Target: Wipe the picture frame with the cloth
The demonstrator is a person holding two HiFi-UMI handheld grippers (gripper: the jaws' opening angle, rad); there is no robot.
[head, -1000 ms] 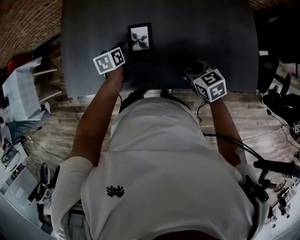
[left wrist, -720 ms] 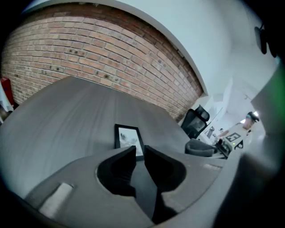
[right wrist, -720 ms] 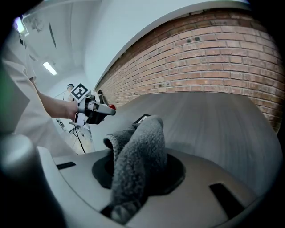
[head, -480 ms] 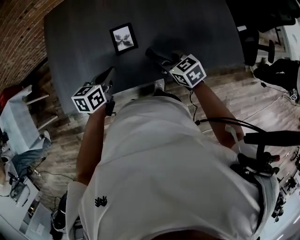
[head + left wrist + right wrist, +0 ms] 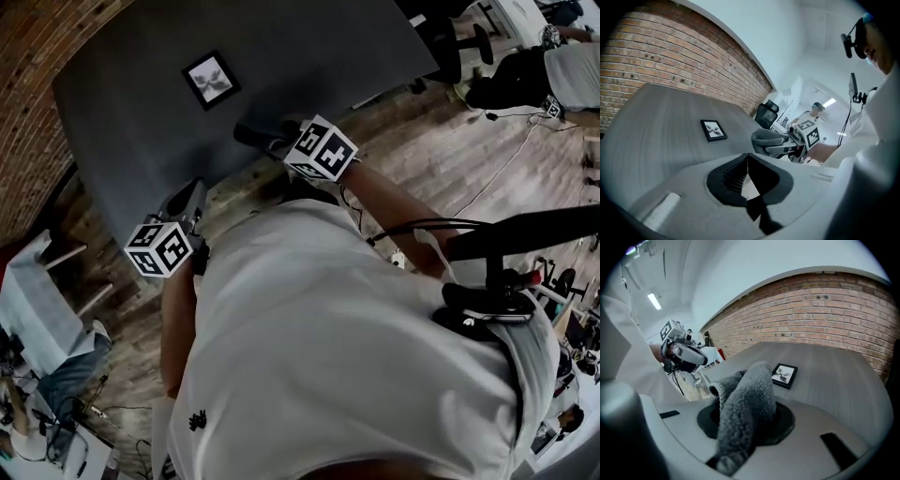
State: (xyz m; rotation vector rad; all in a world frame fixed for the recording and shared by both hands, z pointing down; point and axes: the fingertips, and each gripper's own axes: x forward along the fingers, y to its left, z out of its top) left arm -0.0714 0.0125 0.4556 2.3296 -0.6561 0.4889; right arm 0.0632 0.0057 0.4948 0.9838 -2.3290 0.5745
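A: Picture frame (image 5: 210, 80) was found lying flat on the dark grey table (image 5: 131, 122), out towards the side where the brick wall (image 5: 670, 56) runs. It was touched by nothing.

B: Confirmed from the right gripper view. A black border and a pale print were made out, and bare tabletop was seen all round it. And the cloth (image 5: 743, 413)?

A: It was held tight between the jaws of the right gripper (image 5: 272, 141), with its fluffy grey bulk bulging up out of them. That gripper was held over the table's near edge, well apart from the frame.

B: And the left gripper (image 5: 192, 192)?

A: Its jaws were drawn together and nothing was caught between them. It was held off the table's corner, over the wooden floor (image 5: 422, 150), with the frame well apart from it too.
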